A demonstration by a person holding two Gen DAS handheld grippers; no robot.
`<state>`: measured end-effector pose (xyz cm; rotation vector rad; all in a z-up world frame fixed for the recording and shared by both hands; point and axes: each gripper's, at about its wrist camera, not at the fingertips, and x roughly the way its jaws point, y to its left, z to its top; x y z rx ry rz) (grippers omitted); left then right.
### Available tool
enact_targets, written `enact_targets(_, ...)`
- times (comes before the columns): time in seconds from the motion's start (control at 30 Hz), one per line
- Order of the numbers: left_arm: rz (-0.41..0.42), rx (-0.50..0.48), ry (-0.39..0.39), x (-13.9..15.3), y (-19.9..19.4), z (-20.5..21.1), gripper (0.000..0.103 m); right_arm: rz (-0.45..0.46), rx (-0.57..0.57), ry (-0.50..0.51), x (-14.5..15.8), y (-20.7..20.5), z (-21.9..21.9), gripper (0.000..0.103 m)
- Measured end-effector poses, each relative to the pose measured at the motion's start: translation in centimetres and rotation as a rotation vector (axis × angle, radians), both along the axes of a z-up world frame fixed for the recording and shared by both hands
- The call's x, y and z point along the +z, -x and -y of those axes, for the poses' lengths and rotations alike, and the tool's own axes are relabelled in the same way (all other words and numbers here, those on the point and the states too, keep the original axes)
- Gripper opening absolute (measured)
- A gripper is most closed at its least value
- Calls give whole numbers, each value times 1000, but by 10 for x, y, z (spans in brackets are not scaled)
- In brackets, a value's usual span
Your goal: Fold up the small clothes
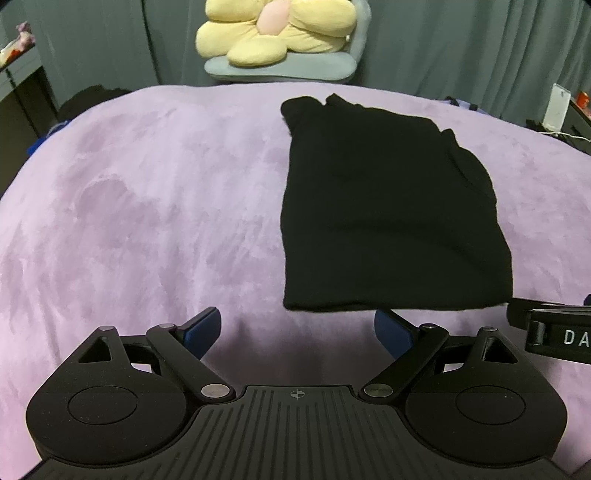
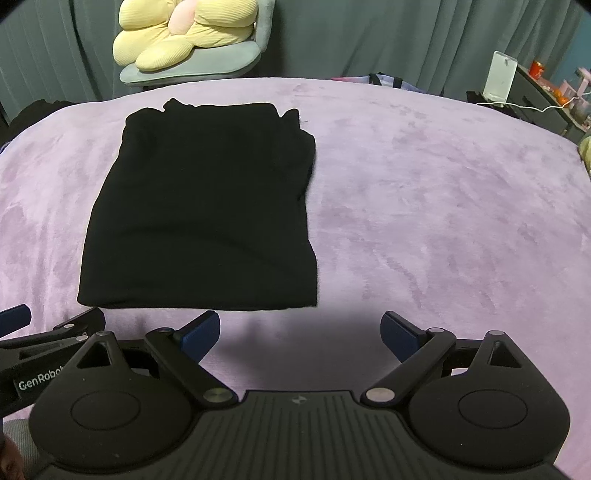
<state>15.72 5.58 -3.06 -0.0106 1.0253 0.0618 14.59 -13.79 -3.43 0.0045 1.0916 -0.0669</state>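
A black garment (image 1: pixel 388 206) lies folded into a rough rectangle on the purple blanket (image 1: pixel 147 206); the right wrist view shows the same garment (image 2: pixel 207 206) left of centre. My left gripper (image 1: pixel 297 332) is open just short of the garment's near edge, nothing between its blue pads. My right gripper (image 2: pixel 300 334) is also open and empty, near the garment's near right corner. Each gripper shows at the edge of the other's view: the right gripper body (image 1: pixel 554 328) and the left gripper (image 2: pixel 44 332).
A grey chair (image 1: pixel 280 70) holding a yellow flower cushion (image 1: pixel 273 33) stands behind the bed against grey curtains (image 1: pixel 461 40). Cluttered desks flank the bed, with a white device (image 2: pixel 500 79) and cable at right. Bare blanket (image 2: pixel 443 206) stretches right of the garment.
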Motion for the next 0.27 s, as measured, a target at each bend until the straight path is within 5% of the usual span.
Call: enact_targets(0.27, -2, -9, -14, 2, 2, 5, 94, 7, -4, 3, 4, 1, 0, 94)
